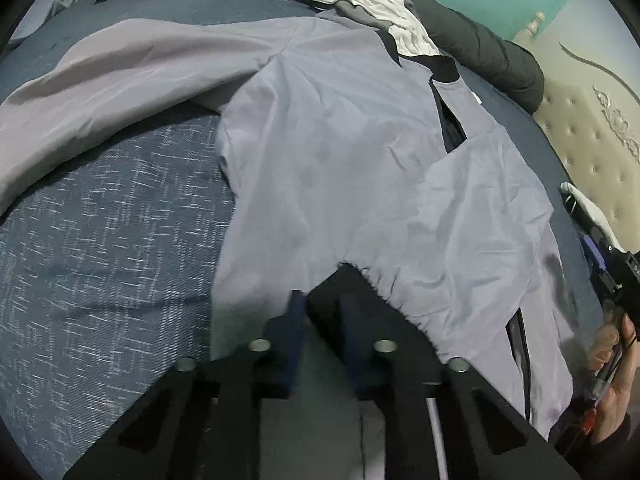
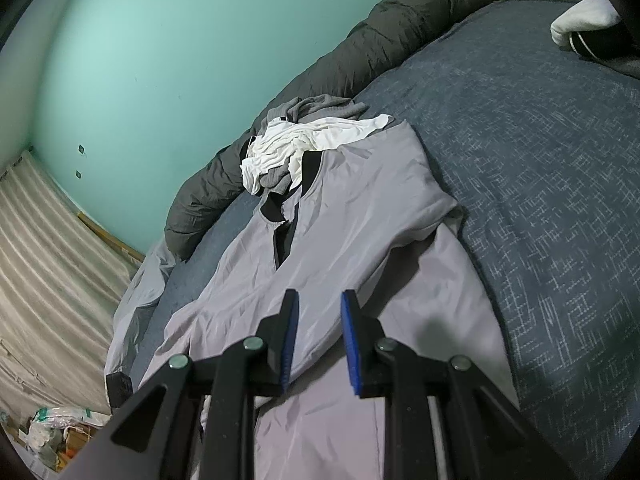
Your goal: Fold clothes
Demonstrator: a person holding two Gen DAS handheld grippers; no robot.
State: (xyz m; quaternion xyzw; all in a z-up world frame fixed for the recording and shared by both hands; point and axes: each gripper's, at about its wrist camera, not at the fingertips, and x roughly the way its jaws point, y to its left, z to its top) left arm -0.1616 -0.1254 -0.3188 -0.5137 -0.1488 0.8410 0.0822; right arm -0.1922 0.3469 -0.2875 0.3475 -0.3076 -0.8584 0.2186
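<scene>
While the grey jacket [image 1: 340, 152] lies spread across the bed [image 1: 100, 248], its dark collar points toward the far edge and one long sleeve [image 1: 100, 80] stretches out to the left over the dark blue speckled bedspread. A black zip line runs down the front of the jacket, partly open near the collar. Left hand-held gripper [image 1: 320, 312] points steeply down at the near hem: its blue-padded jaws stand narrow, with the black gathered hem band [image 1: 344, 280] lying between them, though whether the pads actually press on the cloth I cannot tell. Right hand-held gripper [image 2: 318, 320] sits over the lower part of the jacket with a small gap between its blue pads; grey cloth shows through the gap, and I cannot tell whether it has hold of any. From the left wrist view a person's hand [image 1: 612, 360] holding the other tool shows at the right side. Crumpled white and grey clothes [image 2: 304, 140] are heaped just beyond the collar, touching it, and a dark quilted roll [image 2: 320, 72] lies along the far edge of the bed against the green wall [image 2: 180, 40]
</scene>
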